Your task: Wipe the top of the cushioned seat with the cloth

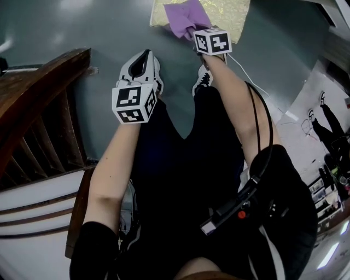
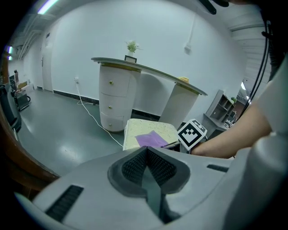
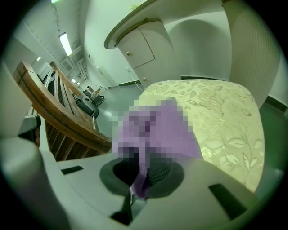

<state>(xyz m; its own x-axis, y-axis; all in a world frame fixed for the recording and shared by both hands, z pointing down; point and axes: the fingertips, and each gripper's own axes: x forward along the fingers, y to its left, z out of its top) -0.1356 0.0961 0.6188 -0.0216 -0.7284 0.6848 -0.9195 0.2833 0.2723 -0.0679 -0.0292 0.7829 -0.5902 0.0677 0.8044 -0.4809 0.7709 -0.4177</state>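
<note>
A purple cloth (image 1: 186, 17) lies spread on the pale yellow patterned cushioned seat (image 1: 229, 12) at the top of the head view. My right gripper (image 1: 192, 34) is shut on the cloth's near edge; in the right gripper view the cloth (image 3: 157, 130) runs from between the jaws out over the seat (image 3: 225, 121). My left gripper (image 1: 143, 64) hangs over the floor, short of the seat, jaws shut on nothing. The left gripper view shows the seat (image 2: 146, 130), the cloth (image 2: 152, 139) and the right gripper's marker cube (image 2: 192, 134) ahead.
A dark wooden chair back (image 1: 33, 115) curves at the left. A white curved desk with drawers (image 2: 119, 94) stands behind the seat, with a white cable (image 2: 90, 112) across the grey floor. The person's shoes (image 1: 203, 79) are on the floor below the grippers.
</note>
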